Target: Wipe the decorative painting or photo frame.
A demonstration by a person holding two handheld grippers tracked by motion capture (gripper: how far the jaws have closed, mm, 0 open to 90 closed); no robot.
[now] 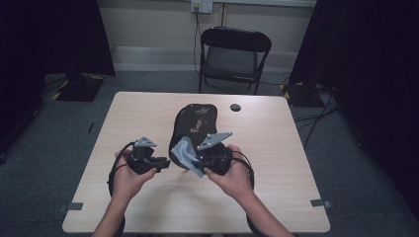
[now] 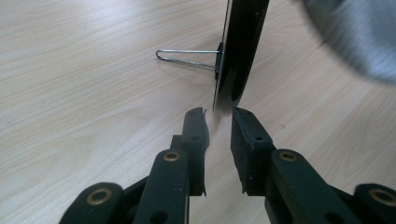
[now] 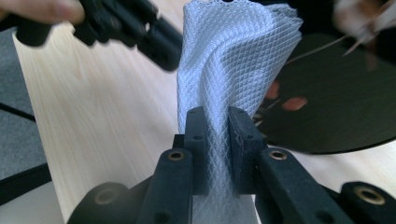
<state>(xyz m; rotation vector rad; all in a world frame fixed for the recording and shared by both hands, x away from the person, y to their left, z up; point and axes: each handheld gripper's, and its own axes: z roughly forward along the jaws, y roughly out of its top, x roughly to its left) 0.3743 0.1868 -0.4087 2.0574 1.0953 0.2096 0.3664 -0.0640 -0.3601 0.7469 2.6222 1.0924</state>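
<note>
Right fingers (image 3: 218, 121) pinch the white mesh cloth (image 3: 233, 60); left fingers (image 2: 219, 123) stand slightly spread just below the black board's (image 2: 243, 46) edge.

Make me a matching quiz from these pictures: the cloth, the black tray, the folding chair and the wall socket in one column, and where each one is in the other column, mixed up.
Things:
1. white mesh cloth
2. black tray
3. folding chair
4. wall socket

Places:
A. on the floor beyond the table's far edge
B. pinched between the right gripper's jaws
C. on the wall above the chair
D. on the table, just ahead of the left gripper

Pairs: 1-B, 2-D, 3-A, 4-C
</note>
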